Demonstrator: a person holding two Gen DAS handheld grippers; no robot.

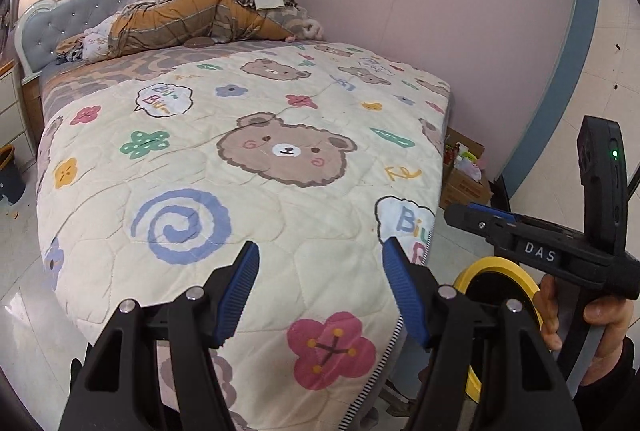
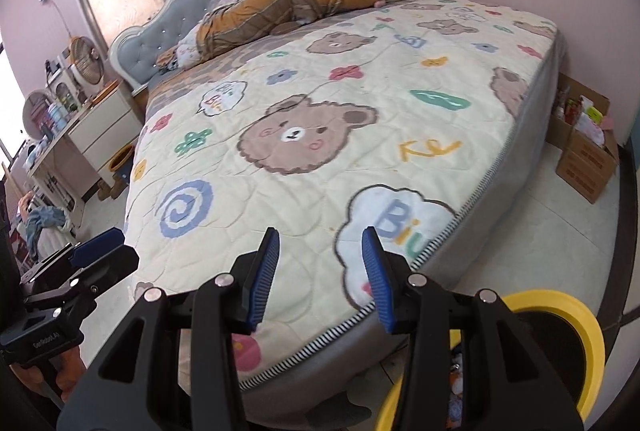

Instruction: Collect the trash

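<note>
Both tools over the bed, nothing picked up

Left tool (image 1: 320, 295) and right tool (image 2: 320, 273) gape empty; yellow-rimmed bin (image 2: 576, 319) probably holds trash, and a careless swing could tip it.

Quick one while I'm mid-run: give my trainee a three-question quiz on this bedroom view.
1. True or false: both grippers hold trash.
2. What stands on the floor by the bed's near corner? A) yellow-rimmed bin B) a chair C) a lamp
3. What sits on the floor past the bed's far corner, by the wall?

Key:
1. False; the left gripper and right gripper are open and empty.
2. A, the yellow-rimmed bin.
3. A cardboard box.
</note>
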